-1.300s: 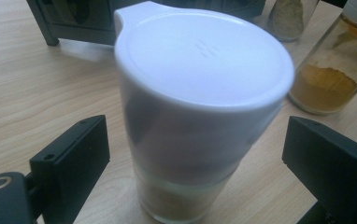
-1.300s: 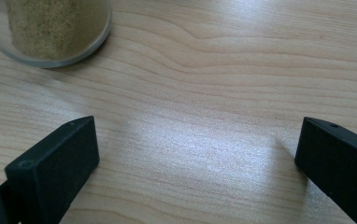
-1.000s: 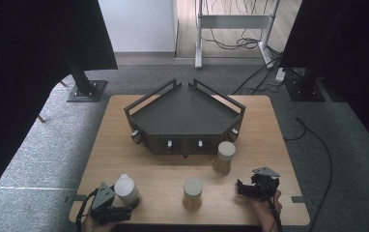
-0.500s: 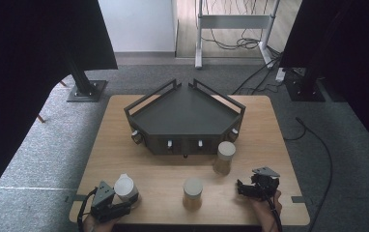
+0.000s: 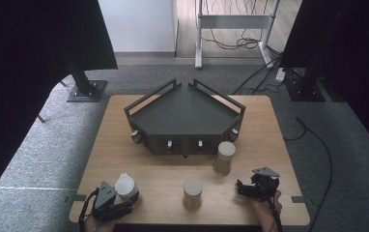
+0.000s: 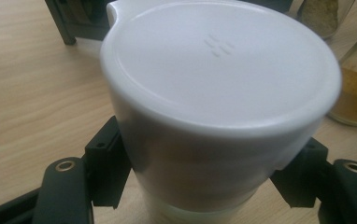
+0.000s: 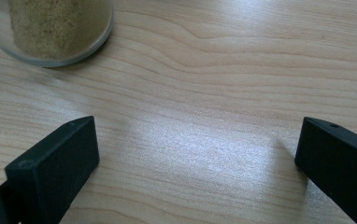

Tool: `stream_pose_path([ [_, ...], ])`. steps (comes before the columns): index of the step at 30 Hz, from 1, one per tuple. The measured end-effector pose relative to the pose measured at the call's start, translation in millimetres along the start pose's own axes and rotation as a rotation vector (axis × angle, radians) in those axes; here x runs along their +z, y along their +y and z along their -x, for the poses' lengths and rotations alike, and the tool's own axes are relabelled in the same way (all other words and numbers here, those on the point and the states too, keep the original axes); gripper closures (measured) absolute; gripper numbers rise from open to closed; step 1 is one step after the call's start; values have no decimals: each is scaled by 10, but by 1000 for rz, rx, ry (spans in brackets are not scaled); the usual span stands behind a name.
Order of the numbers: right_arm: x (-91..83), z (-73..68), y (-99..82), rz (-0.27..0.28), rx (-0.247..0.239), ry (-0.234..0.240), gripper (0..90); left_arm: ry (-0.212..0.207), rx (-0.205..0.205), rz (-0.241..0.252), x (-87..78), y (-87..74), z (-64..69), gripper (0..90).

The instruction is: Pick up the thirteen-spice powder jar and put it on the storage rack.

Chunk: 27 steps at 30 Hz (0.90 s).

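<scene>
**Left gripper clamping white-lidded jar at table's near edge**

A jar with a white lid is standing at about seven o'clock on the table, and the left gripper is gripping it just beneath that lid. Its jaws have just been closing, and in the left gripper view the black pads are pressing on the jar's body from both sides, the lid's rim overhanging them. Taking hold below the lid is probably deliberate: the rim would be acting as a stop against the jar slipping down if it is lifted.

Two more jars are waiting farther in. One holding ochre powder is standing at six o'clock, well apart from the held jar, and a taller one is sitting at about four o'clock, just in front of the rack. That dark, angular rack is occupying the table's far half, its floor bare, and it looks to be where the jars are headed.

The right gripper is resting at five o'clock with its jaws wide apart and nothing between them; the right gripper view is showing only wood grain between the two pads and the base of a powder-filled jar off at eleven o'clock. It appears to be idling, leaving the left side room to work.
</scene>
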State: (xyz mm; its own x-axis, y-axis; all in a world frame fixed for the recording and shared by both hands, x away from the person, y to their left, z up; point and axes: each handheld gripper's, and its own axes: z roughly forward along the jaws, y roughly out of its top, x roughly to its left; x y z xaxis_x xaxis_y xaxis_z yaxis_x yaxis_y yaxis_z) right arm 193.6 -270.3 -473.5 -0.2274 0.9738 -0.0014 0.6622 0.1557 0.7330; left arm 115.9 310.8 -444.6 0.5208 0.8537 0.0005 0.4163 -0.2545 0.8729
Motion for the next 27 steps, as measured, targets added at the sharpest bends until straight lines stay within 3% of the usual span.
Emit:
stream_pose_path([
  [15, -2, -3, -3, 0, -1, 1, 0, -2, -4, 22, -22, 206, -15, 306],
  [27, -3, 0, -4, 0, -6, 6, 0, -9, 27, 20, -19, 570, -80, 306],
])
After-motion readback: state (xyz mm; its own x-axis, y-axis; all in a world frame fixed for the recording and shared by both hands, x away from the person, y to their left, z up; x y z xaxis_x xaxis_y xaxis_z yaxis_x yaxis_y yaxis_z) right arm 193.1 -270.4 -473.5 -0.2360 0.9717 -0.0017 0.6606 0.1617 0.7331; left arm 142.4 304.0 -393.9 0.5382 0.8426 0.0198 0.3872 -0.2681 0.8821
